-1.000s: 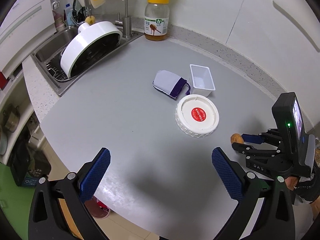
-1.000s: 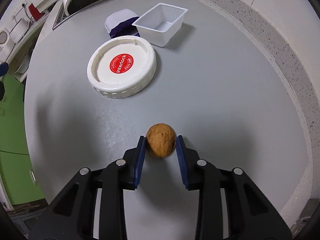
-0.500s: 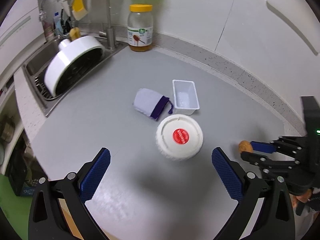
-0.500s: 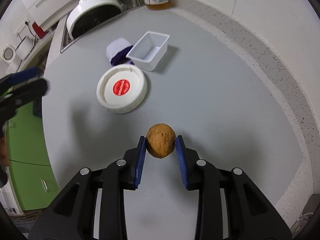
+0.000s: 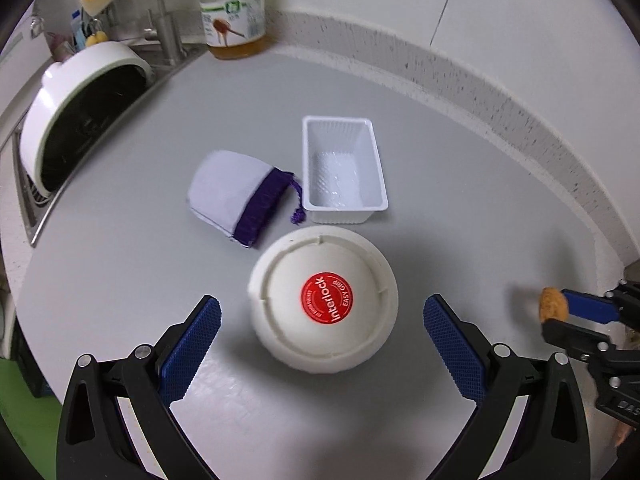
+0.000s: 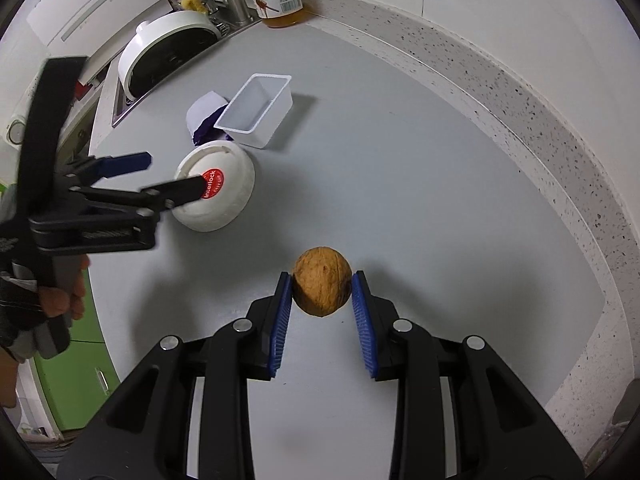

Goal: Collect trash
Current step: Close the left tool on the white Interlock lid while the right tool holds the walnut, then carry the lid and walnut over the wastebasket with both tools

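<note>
Left wrist view: the left gripper point(image 5: 322, 332) hangs with its jaws spread wide and nothing between the ribbed blue pads point(image 5: 191, 346). The white lid point(image 5: 323, 300) sits at lower centre of the frame, directly ahead of the fingers and between their lines, so the left hand is plainly the nearer one to it. The lid is round, with no long axis to line up on; it looks like hard moulded plastic with a ridged rim and a red sticker in the middle. It is wide, and the spread of the jaws seems only just enough to straddle it.

Above the lid lies a thin white plastic tray point(image 5: 343, 170), its long axis running up the frame, and to its left a soft cloth pouch point(image 5: 236, 200) with a purple cuff. All rest on a smooth grey counter point(image 5: 120, 264).

Right wrist view: the right gripper point(image 6: 322, 286) clamps a walnut point(image 6: 322, 286) between its pads at lower centre, lifted clear of the counter. The nut is brown, oval and finely wrinkled.
</note>
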